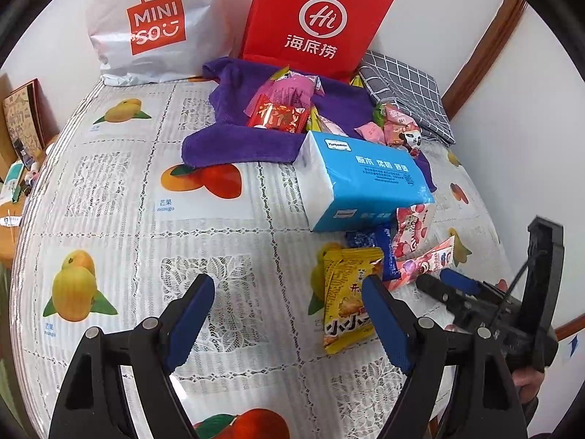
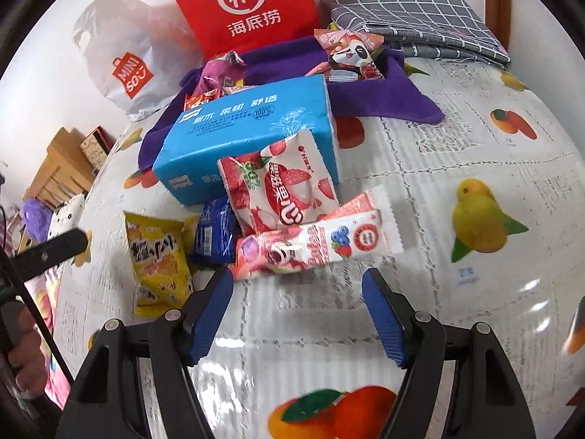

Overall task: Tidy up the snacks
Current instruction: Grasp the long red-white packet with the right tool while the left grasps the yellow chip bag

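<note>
Loose snack packets lie on a fruit-print tablecloth [image 1: 146, 226]: a yellow packet [image 1: 347, 300] [image 2: 159, 259], a dark blue packet [image 1: 376, 252] [image 2: 215, 230], a pink lychee packet [image 2: 281, 186] [image 1: 413, 230] and a long pink-white packet [image 2: 318, 241] [image 1: 424, 263]. More snacks [image 1: 281, 109] lie on a purple cloth [image 1: 237, 139] [image 2: 384, 95]. My left gripper [image 1: 289, 292] is open and empty, its right finger beside the yellow packet. My right gripper [image 2: 298, 285] is open and empty, just short of the long packet; it also shows in the left wrist view [image 1: 442, 285].
A blue tissue pack [image 1: 358, 179] [image 2: 252, 135] lies between the snack groups. A red paper bag [image 1: 314, 22] [image 2: 245, 3], a white Miniso bag [image 1: 153, 25] [image 2: 120, 58] and a folded grey checked cloth [image 1: 406, 91] [image 2: 416, 22] stand at the back by the wall.
</note>
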Demonstrator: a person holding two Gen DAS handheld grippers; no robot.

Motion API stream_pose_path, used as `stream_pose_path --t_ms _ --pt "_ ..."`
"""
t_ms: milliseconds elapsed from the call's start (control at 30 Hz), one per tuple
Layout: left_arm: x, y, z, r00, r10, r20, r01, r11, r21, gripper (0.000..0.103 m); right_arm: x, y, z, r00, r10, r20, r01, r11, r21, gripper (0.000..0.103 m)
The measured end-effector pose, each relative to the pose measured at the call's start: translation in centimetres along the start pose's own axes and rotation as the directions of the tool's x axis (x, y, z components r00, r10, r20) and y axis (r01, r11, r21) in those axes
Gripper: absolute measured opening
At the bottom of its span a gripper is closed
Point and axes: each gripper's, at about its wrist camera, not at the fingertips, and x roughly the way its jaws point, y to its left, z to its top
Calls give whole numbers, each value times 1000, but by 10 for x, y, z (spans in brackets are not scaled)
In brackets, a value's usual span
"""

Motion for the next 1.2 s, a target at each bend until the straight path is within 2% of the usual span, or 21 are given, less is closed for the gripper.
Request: stream_pose_path --t_ms 133,200,400,433,533,567,600,867,967,1067,1133,1200 --pt "1 5 0 1000 2 -1 -2 1000 3 81 6 -2 11 1000 -5 4 5 999 50 73" --pt "3 7 0 1000 0 -5 0 1000 -2 81 10 -2 17 1000 -22 5 21 998 67 69" --pt "9 6 -1 1000 -9 -14 9 1000 2 81 25 -1 28 999 -43 -19 44 997 64 49" --pt "10 5 -1 1000 -9 -16 9 1000 2 81 27 1 28 999 -48 -20 49 998 50 42" --pt "12 1 -3 1000 -13 -21 13 1000 9 81 21 3 25 998 -56 -10 56 998 0 38" --pt "13 0 -3 1000 -14 -23 15 1000 11 81 17 2 24 998 -65 -5 65 998 -16 32" --pt "14 -4 -4 999 -19 -26 20 1000 15 81 12 0 22 998 -69 -6 68 997 -26 30" --pt "33 -31 -10 997 -50 -63 53 997 48 81 -15 -39 5 995 -89 -34 86 994 -68 28" --pt "44 -40 -10 996 -43 -81 48 997 58 81 -14 -50 3 992 -116 -48 111 989 -97 29" --pt "56 -47 -10 994 -28 -105 34 997 64 80 -9 -57 5 993 -107 -57 103 991 -82 30" --pt "64 -52 -11 993 -8 -118 17 997 79 72 -3 -57 8 991 -123 -58 117 989 -89 31" --pt "70 -55 -12 991 1 -136 11 996 83 60 2 -51 9 988 -147 -47 141 984 -109 33"
